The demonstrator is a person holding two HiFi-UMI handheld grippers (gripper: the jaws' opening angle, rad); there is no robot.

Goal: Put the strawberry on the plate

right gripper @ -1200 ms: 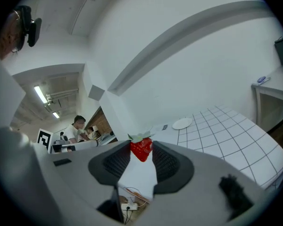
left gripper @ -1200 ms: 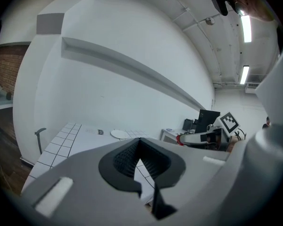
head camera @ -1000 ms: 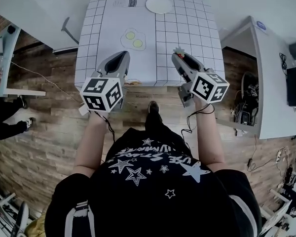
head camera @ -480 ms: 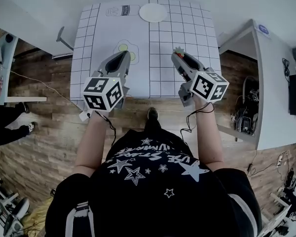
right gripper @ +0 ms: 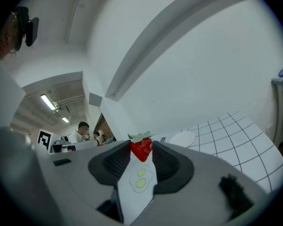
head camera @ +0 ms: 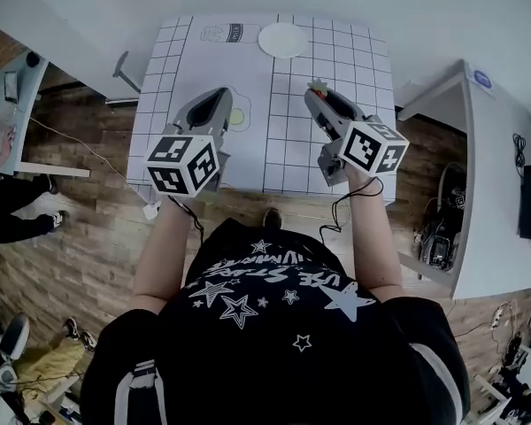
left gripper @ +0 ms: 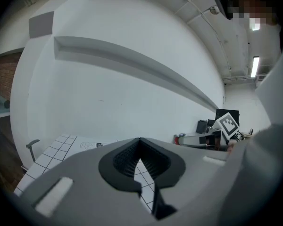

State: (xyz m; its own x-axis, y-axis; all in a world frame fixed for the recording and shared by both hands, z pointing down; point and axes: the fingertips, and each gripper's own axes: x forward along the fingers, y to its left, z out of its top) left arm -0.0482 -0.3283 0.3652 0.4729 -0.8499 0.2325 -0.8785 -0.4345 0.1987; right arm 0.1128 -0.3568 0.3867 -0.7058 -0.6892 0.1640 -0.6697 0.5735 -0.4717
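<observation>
Finish check: mostly matt plastic, one glossy part.
Left gripper (left gripper: 139, 142) and right gripper (right gripper: 140, 146) were matt grey plastic with black ribbed pads (right gripper: 166, 164). Strawberry (right gripper: 141, 150) was glossy red, plate (head camera: 283, 40) matt white, table (head camera: 292, 104) smooth matt white with a printed grid, floor (head camera: 80, 237) wood planks.
</observation>
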